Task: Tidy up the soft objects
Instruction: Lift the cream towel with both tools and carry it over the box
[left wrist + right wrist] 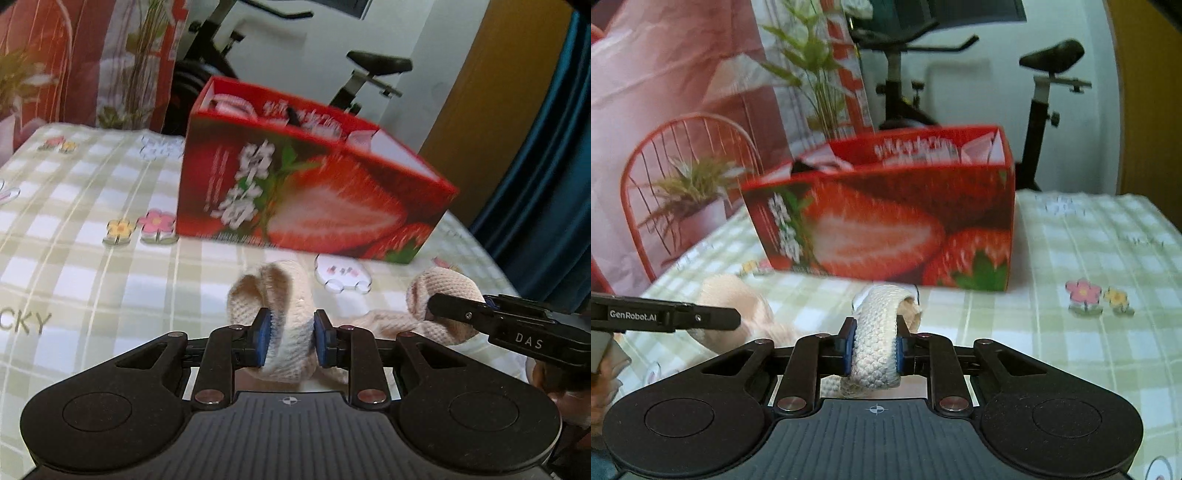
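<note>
A cream knitted cloth (pixel 291 332) is stretched between both grippers above the checked tablecloth. My left gripper (pixel 291 339) is shut on one end of it. My right gripper (pixel 874 350) is shut on the other end (pixel 875 339); it also shows from the side in the left wrist view (pixel 443 308). The left gripper shows at the left of the right wrist view (pixel 735 319). A red strawberry-printed box (pixel 314 184) stands open-topped behind the cloth, with pale soft items inside; it also shows in the right wrist view (pixel 886 218).
The table carries a green-checked cloth (pixel 74 258) with flower prints. A red wire chair (pixel 683 177) stands at the left. An exercise bike (pixel 1045 110) stands behind the table. A blue curtain (pixel 546 166) hangs at the right.
</note>
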`<control>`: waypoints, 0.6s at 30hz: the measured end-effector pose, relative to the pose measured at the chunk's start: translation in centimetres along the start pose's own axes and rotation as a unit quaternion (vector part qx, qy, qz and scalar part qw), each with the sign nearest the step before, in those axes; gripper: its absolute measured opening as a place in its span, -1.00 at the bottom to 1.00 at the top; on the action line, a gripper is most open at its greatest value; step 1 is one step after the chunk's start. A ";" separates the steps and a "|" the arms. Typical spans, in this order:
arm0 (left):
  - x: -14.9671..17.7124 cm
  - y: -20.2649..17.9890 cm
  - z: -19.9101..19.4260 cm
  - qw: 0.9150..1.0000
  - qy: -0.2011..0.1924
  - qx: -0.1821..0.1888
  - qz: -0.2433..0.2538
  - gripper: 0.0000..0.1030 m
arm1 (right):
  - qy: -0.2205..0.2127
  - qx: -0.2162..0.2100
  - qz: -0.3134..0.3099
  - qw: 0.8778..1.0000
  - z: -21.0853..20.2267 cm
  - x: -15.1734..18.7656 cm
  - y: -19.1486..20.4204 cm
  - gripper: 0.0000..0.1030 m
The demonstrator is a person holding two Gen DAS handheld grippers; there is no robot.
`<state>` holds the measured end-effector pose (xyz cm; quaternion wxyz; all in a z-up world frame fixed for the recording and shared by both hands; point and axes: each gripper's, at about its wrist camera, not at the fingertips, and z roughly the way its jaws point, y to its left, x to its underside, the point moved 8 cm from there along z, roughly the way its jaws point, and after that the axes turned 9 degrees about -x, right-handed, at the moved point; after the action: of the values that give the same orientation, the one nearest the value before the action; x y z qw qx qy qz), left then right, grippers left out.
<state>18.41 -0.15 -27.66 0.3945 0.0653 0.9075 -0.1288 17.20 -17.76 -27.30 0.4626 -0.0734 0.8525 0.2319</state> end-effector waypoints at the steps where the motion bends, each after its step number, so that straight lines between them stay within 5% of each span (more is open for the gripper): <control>1: -0.5 -0.3 -0.3 1.000 -0.006 0.003 0.003 -0.54 | -0.006 0.000 -0.004 1.000 -0.2 -0.5 0.1 -0.64; 11: -5.8 -2.6 -3.1 0.996 -0.079 0.019 0.023 -0.75 | -0.067 -0.015 -0.035 0.997 -2.4 -6.3 0.9 -0.67; 18: -6.5 -1.8 -3.0 0.996 -0.085 0.013 0.009 -0.76 | -0.085 -0.004 -0.038 0.996 -3.3 -8.4 -0.2 -0.68</control>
<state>20.31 -1.12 -20.62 0.4708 0.0673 0.8681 -0.1422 19.52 -20.20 -18.93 0.5418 -0.0873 0.8058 0.2226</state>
